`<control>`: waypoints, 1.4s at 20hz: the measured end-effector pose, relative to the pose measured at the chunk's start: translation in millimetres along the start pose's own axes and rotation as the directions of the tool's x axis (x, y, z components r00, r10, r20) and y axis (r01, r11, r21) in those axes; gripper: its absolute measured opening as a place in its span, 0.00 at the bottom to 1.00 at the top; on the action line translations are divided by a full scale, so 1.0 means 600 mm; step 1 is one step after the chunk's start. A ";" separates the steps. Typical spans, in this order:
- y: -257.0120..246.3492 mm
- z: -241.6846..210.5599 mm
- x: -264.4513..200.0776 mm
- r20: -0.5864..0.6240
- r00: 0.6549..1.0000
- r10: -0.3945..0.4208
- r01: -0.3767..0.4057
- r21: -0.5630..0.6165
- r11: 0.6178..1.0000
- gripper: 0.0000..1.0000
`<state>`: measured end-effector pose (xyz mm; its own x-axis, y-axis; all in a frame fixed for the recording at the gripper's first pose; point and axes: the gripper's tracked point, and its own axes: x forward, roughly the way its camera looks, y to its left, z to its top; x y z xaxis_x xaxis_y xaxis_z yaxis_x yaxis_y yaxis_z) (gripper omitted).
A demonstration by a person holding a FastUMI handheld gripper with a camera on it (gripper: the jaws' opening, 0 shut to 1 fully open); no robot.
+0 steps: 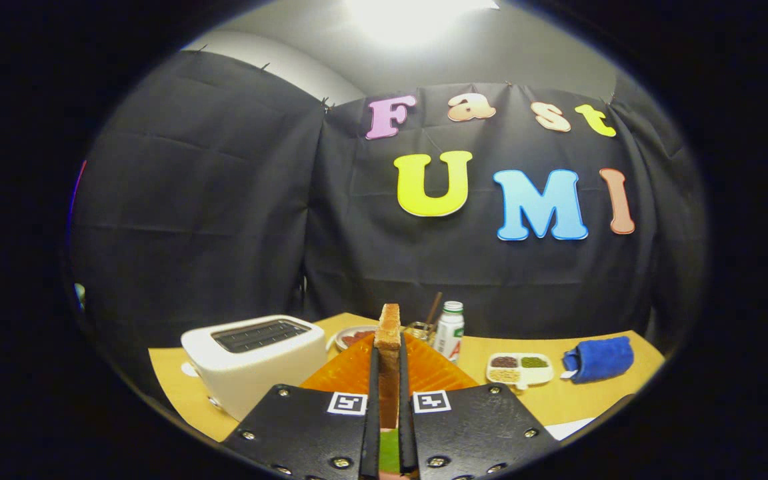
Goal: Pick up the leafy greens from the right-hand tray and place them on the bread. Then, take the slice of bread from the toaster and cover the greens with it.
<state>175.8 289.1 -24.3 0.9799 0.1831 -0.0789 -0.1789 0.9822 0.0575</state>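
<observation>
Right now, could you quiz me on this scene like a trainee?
1. True or false: the gripper is shut on the bread slice.
2. Which lies left of the fingers: A) white toaster B) blue cloth C) white bottle?
3. What colour is the tray just beyond the fingers?

Key: 1 true; 2 A; 3 orange.

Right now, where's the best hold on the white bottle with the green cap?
Probably mid-body on the white bottle, below its green cap, coming in level from the front with the jaws either side. It stands upright and round, so the straight wall should seat better than the cap. The gripper is shut on the bread slice; set that down first.
</observation>
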 end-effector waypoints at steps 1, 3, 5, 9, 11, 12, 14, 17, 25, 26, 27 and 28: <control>-0.022 -0.016 -0.006 -0.020 1.000 -0.018 0.018 -0.028 0.999 0.11; -0.057 -0.044 -0.018 -0.057 0.997 -0.049 0.044 -0.083 0.996 0.11; -0.083 -0.071 -0.027 -0.083 0.993 -0.080 0.068 -0.148 0.987 0.11; -0.106 -0.130 -0.035 -0.125 0.985 -0.119 0.083 -0.266 0.961 0.11; -0.100 -0.154 -0.033 -0.150 0.982 -0.116 0.069 -0.286 0.956 0.11; -0.093 -0.165 -0.033 -0.160 0.981 -0.109 0.059 -0.288 0.956 0.11; -0.069 -0.188 -0.031 -0.191 0.979 -0.067 0.015 -0.262 0.965 0.11; -0.034 -0.201 -0.030 -0.219 0.976 -0.006 -0.043 -0.219 0.975 0.11; 0.017 -0.252 -0.033 -0.363 0.923 0.127 -0.142 -0.015 0.990 0.11; 0.022 -0.259 -0.035 -0.381 0.914 0.141 -0.150 0.007 0.989 0.11; 0.025 -0.264 -0.035 -0.392 0.908 0.150 -0.153 0.025 0.988 0.11; 0.025 -0.264 -0.035 -0.396 0.905 0.154 -0.154 0.032 0.988 0.11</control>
<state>138.5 306.9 -179.6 0.8247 0.3336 -0.4568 -0.3246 0.9405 0.1008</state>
